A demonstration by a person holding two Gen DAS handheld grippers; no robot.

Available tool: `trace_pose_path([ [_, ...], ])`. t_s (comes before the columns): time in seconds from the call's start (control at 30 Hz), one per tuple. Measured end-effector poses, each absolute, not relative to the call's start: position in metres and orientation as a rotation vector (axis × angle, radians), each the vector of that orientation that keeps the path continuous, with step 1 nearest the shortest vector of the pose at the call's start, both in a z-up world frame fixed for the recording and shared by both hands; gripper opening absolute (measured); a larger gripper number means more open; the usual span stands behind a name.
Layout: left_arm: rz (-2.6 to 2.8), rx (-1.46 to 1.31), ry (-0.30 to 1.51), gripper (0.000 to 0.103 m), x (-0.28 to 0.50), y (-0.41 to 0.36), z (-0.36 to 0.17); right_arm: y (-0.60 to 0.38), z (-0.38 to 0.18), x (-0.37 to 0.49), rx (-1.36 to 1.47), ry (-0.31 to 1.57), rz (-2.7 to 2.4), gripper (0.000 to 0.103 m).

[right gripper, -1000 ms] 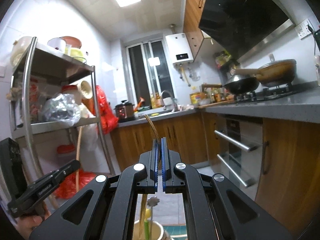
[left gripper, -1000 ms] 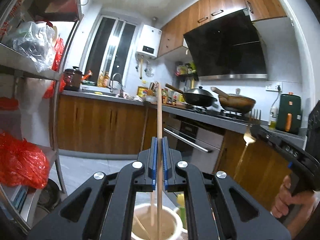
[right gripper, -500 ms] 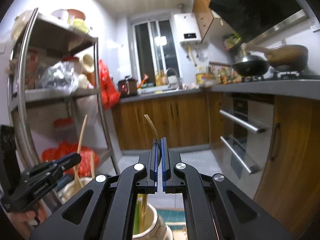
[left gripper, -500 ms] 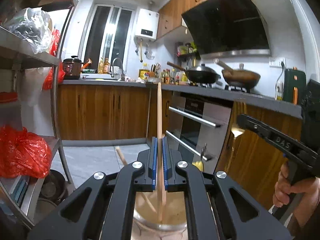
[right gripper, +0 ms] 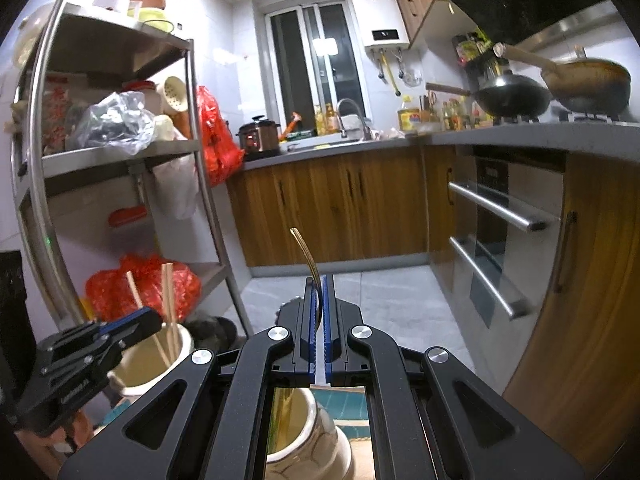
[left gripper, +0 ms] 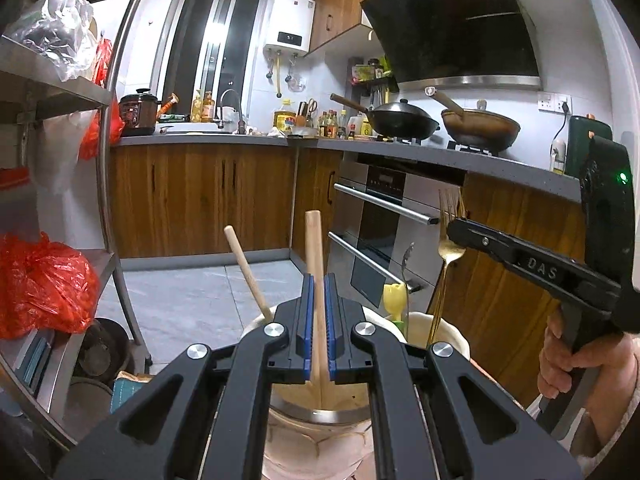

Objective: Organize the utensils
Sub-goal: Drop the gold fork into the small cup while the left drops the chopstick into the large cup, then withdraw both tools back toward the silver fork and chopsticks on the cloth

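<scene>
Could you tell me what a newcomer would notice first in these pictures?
The left hand-held gripper clamps an upright wooden stick over a cream pot. The right hand-held gripper grips a gold fork above a second pot. Behind, two woks sit on the stove.

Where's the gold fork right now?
The gold fork is clamped in the right gripper, tines up, handle reaching down into the cream jar, right of the wooden stick.

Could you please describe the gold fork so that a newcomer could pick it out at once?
Find the two cream jars below the tongs. The fork stands in the right one, pinched by the right tongs. Unlike the wooden sticks nearby, it is shiny gold with tines up.
</scene>
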State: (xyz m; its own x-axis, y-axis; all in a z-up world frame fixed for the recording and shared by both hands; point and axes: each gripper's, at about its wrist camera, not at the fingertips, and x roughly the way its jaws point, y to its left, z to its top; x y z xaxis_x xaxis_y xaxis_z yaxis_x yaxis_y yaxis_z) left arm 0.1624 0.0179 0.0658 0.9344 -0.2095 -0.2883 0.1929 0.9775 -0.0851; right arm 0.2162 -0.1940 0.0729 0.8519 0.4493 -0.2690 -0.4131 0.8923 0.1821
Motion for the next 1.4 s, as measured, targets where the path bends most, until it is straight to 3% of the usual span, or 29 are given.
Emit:
trace_pose_path([
  [0.37, -0.203, -0.059, 0.306, 0.006, 0.155, 0.020, 0.066, -0.206, 0.065, 0.231, 0.184, 0.364, 0.438, 0.004],
  [0.4, -0.202, -0.056, 0.307, 0.006, 0.155, 0.020, 0.065, -0.206, 0.065, 0.231, 0.183, 0.366, 0.439, 0.008],
  [0.5, -0.200, -0.048, 0.309, 0.006, 0.152, 0.020, 0.065, -0.207, 0.066, 0.229, 0.193, 0.368, 0.449, 0.035],
  [0.53, -0.198, -0.044, 0.309, 0.008, 0.150, 0.020, 0.066, -0.208, 0.067, 0.228, 0.197, 0.367, 0.451, 0.038],
  [0.6, -0.192, -0.039, 0.311, 0.027, 0.147, 0.020, 0.068, -0.210, 0.068, 0.225, 0.195, 0.369, 0.453, 0.043],
  [0.73, -0.179, -0.025, 0.292, 0.046, 0.133, 0.022, 0.074, -0.218, 0.071, 0.211, 0.208, 0.370, 0.462, 0.071],
  [0.83, -0.160, -0.018, 0.283, 0.066, 0.121, 0.024, 0.078, -0.224, 0.072, 0.196, 0.203, 0.376, 0.460, 0.089],
  [0.9, -0.151, -0.025, 0.279, 0.085, 0.111, 0.026, 0.079, -0.228, 0.072, 0.184, 0.195, 0.390, 0.456, 0.095],
  [0.97, -0.146, -0.037, 0.285, 0.098, 0.104, 0.027, 0.080, -0.231, 0.071, 0.173, 0.181, 0.396, 0.448, 0.096],
  [1.4, -0.136, -0.027, 0.373, 0.097, 0.057, 0.025, 0.071, -0.258, 0.061, 0.104, 0.086, 0.398, 0.354, 0.098],
])
